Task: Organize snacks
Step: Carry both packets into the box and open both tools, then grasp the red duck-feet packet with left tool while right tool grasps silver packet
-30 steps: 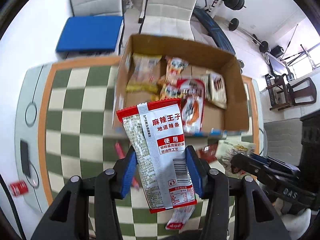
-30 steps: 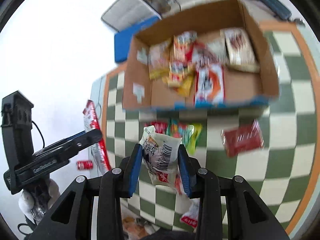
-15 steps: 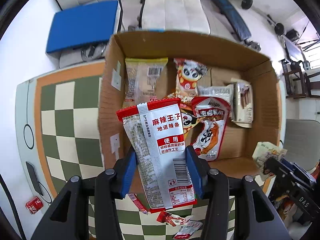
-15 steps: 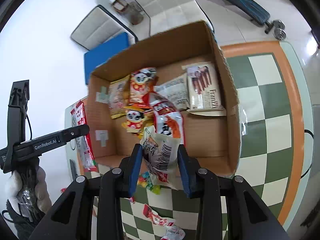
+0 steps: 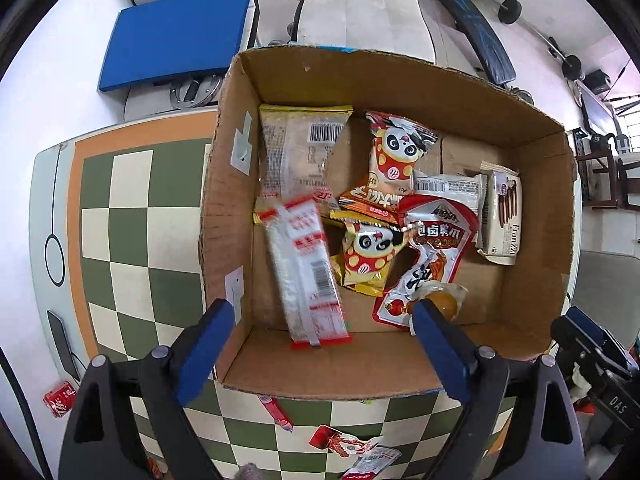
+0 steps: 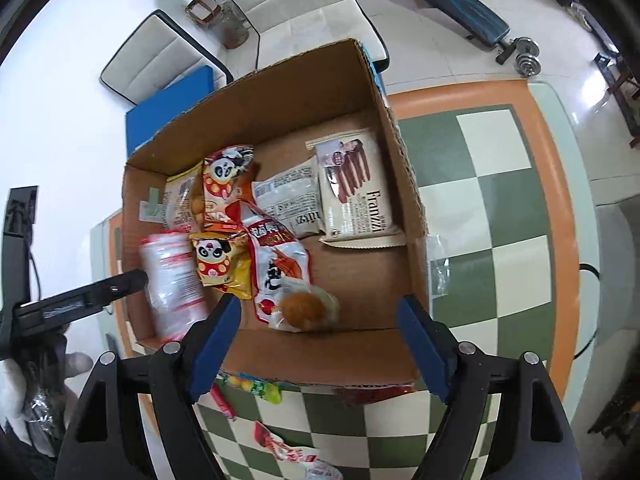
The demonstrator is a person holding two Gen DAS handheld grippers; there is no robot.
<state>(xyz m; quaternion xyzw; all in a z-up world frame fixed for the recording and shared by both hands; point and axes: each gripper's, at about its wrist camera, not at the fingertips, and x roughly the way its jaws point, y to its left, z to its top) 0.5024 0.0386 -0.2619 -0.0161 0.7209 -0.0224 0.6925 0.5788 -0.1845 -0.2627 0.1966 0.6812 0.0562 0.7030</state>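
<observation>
Two hand-held grippers hang over an open cardboard box (image 5: 400, 80) on a green-and-cream checkered bench (image 5: 132, 208), both letting go of snacks. The left gripper (image 5: 320, 336) points straight down, its blue jaws opening wide with nothing pressed between them; the long red-and-white spicy strip packet (image 5: 308, 272) it has let go of is motion-blurred, dropping along the left side of the box floor, its lower end at the near wall. The right gripper (image 6: 316, 340) tilts steeply down over the near edge, its jaws likewise opening and empty; just beyond them a clear pouch holding a brown braised egg (image 6: 302, 311) lies blurred on the box floor near the middle of the near wall, overlapping the foot of a red-and-white braised snack pouch (image 6: 276, 264). Farther in sit two panda-print packets (image 6: 226, 184), a cream Franzzi biscuit pack (image 6: 356, 196) at the far right, and a pale wrapper at the far left. To do this release well, both jaws probably should stay wide until each packet has settled flat, then lift straight up so the fingers clear the box walls without snagging a wrapper. Several packets lie loose on the bench in front of the box: a red-and-white sachet (image 6: 288, 452), a yellow-green candy pack (image 6: 256, 388), so more sorting seems to remain.
</observation>
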